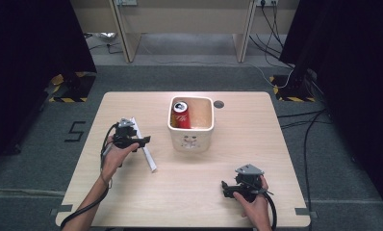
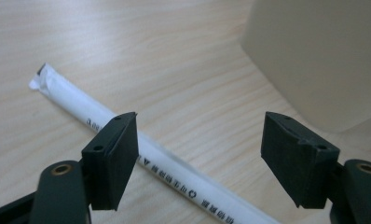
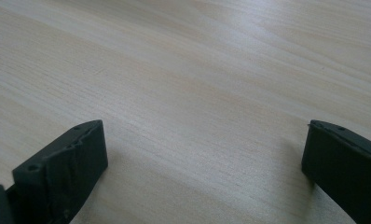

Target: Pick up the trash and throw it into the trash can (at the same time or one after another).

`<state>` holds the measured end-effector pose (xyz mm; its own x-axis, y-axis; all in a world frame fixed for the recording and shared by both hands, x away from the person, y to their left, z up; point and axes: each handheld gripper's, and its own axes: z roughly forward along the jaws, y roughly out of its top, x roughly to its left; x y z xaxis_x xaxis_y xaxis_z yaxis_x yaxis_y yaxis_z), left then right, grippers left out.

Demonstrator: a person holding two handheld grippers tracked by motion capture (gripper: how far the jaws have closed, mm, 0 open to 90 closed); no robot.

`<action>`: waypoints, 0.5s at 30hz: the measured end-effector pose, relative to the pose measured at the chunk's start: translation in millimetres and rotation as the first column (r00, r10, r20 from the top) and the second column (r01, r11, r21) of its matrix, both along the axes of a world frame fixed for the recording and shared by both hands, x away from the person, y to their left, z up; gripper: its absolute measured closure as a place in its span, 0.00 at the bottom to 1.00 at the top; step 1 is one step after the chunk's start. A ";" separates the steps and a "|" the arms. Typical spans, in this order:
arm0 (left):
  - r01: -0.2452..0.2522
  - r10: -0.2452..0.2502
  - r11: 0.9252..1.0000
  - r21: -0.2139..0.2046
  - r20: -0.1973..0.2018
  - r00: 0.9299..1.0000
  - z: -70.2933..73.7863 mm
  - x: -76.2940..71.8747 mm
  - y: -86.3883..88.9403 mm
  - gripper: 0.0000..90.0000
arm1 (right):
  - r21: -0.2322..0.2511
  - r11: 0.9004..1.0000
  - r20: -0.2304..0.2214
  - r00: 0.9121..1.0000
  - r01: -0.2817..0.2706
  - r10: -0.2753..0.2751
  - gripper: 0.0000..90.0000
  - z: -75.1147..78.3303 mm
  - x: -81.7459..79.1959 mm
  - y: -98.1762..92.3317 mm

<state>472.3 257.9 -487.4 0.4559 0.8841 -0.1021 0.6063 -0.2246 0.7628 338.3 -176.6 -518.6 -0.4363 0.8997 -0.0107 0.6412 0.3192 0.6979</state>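
We held a pair of tongs in each hand over a pale wooden table (image 1: 132, 192). Our left tongs (image 2: 200, 156) hovered low over a long white paper-wrapped straw (image 2: 174, 170), jaws spread wide apart with nothing between them gripped; in the left gripper view the straw ran diagonally under the left jaw, its crimped end pointing away toward the far left. From the high view the straw (image 1: 147, 151) lay flat on the left half of the table, just left of a cream square tub (image 1: 191, 139) that stood at the middle with a red drinks can (image 1: 181, 114) upright in its far left corner. Our right tongs (image 1: 224, 187) rested near the near right edge, well apart from everything, jaws also wide open above bare wood. We judged the straw the thing being reached for. The risk was that it sat off-centre, nearer one jaw, so closing could push it sideways and roll it away, or pinch only the loose wrapper. Being thin and flat on the wood, it could also slip under the jaw tips if they closed too high.
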 end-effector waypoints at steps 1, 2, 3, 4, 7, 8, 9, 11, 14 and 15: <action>-0.006 0.006 1.000 0.005 0.001 1.000 -3.1 -0.7 0.3 0.30 | 0.000 1.000 0.000 1.000 0.000 0.000 0.00 0.0 0.0 0.0; -0.006 0.006 1.000 0.009 -0.002 1.000 -5.5 -1.3 0.3 0.30 | 0.000 1.000 0.000 1.000 0.000 0.000 0.00 0.0 0.0 0.1; -0.004 0.004 1.000 0.014 -0.008 1.000 -8.5 -1.9 0.3 0.30 | 0.000 1.000 0.000 1.000 0.000 0.000 0.00 0.0 0.0 0.1; -0.003 0.003 1.000 0.016 -0.014 1.000 -11.0 -2.4 0.4 0.30 | -0.001 1.000 0.000 1.000 0.000 0.000 0.00 0.0 0.0 0.2; -0.010 0.011 1.000 0.020 -0.020 1.000 -16.2 -3.0 0.5 0.31 | 0.000 1.000 0.000 1.000 -0.001 0.001 0.00 -0.1 0.1 0.2; -0.015 0.015 1.000 0.018 -0.020 1.000 -17.5 -3.0 0.4 0.31 | 0.000 1.000 0.000 1.000 -0.001 0.001 0.00 -0.1 0.1 0.3; -0.017 0.017 1.000 0.018 -0.021 1.000 -18.6 -3.0 0.4 0.31 | 0.000 1.000 0.000 1.000 -0.001 0.001 0.00 -0.1 0.1 0.3; -0.017 0.017 1.000 0.021 -0.023 1.000 -20.6 -2.9 0.2 0.31 | 0.000 1.000 0.000 1.000 -0.001 0.001 0.00 -0.1 0.1 0.4; -0.021 0.021 0.999 0.030 -0.022 1.000 -23.8 -2.3 -0.2 0.33 | 0.000 1.000 0.000 1.000 -0.002 0.002 0.00 -0.1 0.1 0.4; -0.023 0.024 0.999 0.028 -0.024 0.999 -24.6 -1.9 -0.2 0.34 | 0.000 1.000 0.000 1.000 -0.002 0.002 0.00 -0.1 0.1 0.4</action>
